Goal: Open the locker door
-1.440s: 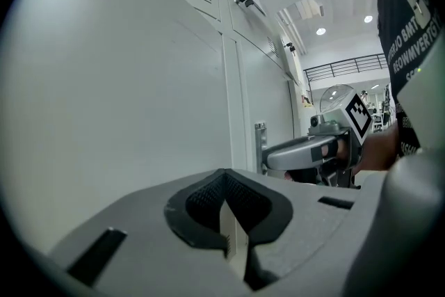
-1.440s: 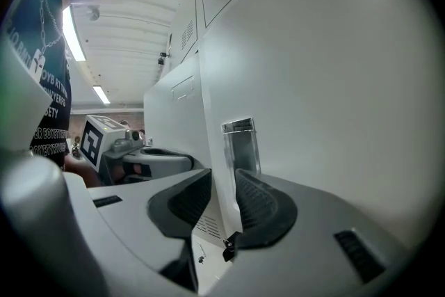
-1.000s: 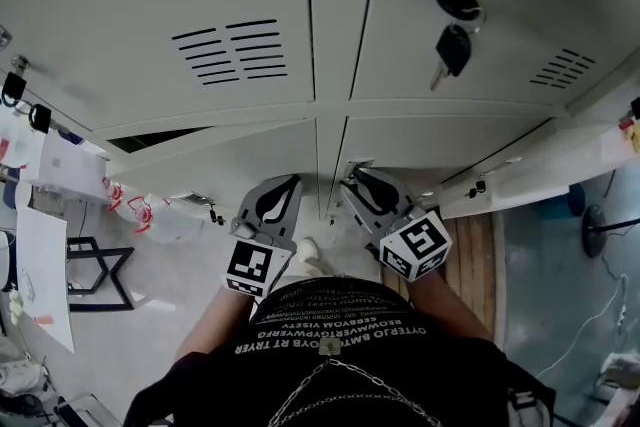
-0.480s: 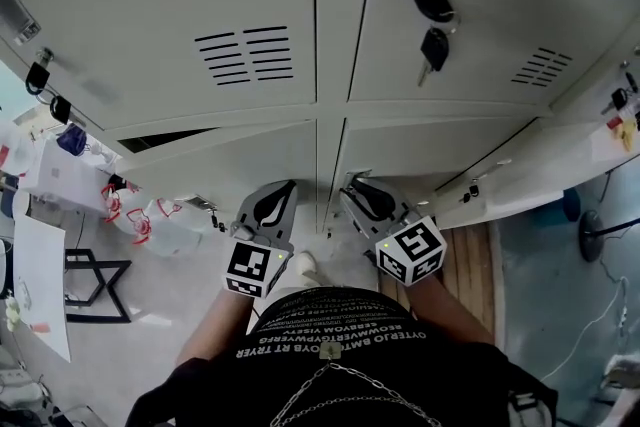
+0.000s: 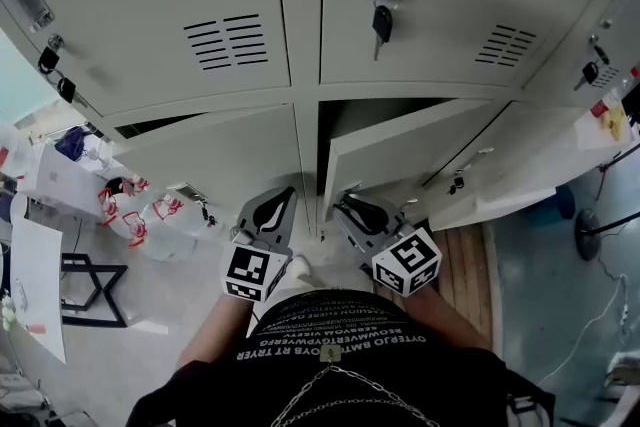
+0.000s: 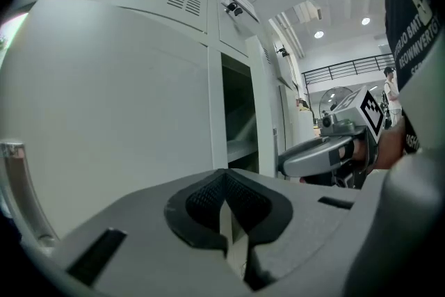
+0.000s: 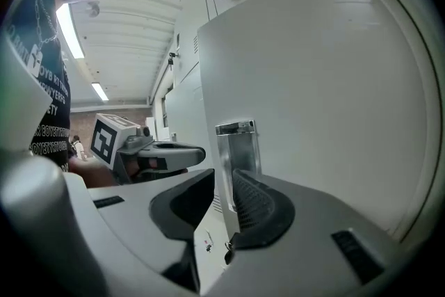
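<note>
The lower right door stands ajar, its free edge swung out from the locker frame with a dark gap behind it. The right tongs straddle that edge just below the handle. Their jaws have just been closing, one pad against the door and the other slightly apart. The left tongs are closed and empty, facing the neighbouring door.
</note>
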Tool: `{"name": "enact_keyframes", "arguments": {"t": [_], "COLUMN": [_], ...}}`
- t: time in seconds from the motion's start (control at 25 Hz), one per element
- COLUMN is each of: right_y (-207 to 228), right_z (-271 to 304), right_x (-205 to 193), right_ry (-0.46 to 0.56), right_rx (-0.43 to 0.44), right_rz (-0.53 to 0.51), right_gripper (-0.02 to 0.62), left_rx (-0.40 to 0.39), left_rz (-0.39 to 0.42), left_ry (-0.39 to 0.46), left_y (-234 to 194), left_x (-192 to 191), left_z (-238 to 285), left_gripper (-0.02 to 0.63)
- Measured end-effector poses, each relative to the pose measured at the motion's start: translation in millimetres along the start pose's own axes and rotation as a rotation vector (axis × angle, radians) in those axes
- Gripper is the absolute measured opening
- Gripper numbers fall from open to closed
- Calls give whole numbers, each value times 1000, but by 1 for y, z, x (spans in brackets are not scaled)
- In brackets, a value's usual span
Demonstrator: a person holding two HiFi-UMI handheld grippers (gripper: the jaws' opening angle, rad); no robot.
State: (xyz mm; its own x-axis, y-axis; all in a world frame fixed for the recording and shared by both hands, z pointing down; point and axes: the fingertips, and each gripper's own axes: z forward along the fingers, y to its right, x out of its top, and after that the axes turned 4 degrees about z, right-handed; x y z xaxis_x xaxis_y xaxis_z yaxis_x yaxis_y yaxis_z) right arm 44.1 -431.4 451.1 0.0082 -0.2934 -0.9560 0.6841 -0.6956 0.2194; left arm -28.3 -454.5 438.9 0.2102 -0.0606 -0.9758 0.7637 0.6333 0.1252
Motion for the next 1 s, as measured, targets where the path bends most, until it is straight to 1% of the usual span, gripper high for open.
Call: {"name": "enact_keyframes", "arguments": {"t": [0.28, 0.48, 0.6, 0.88, 0.96, 1.0], "right_y": [-14, -22, -23, -24, -26, -28], "right_z": [-39, -71, -91, -125, -131, -132], "right_x": [-10, -19, -23, -31, -30, -29], "right_ry": [10, 23, 33, 50, 52, 53], "right_rx": [19, 31, 29, 32, 33, 35], "right_rz": [0, 13, 22, 41, 35, 31], "right_gripper": [80, 88, 91, 94, 107, 139], "left_rx": [21, 48, 51, 76, 72, 70], "left_rz": [-3, -10, -5, 1, 5, 8], "left_ry": [-16, -47, -60, -71, -67, -63], "left_y": [38, 71, 93, 118, 122, 124], "left_x": [-3, -10, -11, -11, -8, -6], "left_z": [-23, -46, -57, -76, -78, -79], "left_gripper": [-6, -6, -6, -6, -6, -6]}}
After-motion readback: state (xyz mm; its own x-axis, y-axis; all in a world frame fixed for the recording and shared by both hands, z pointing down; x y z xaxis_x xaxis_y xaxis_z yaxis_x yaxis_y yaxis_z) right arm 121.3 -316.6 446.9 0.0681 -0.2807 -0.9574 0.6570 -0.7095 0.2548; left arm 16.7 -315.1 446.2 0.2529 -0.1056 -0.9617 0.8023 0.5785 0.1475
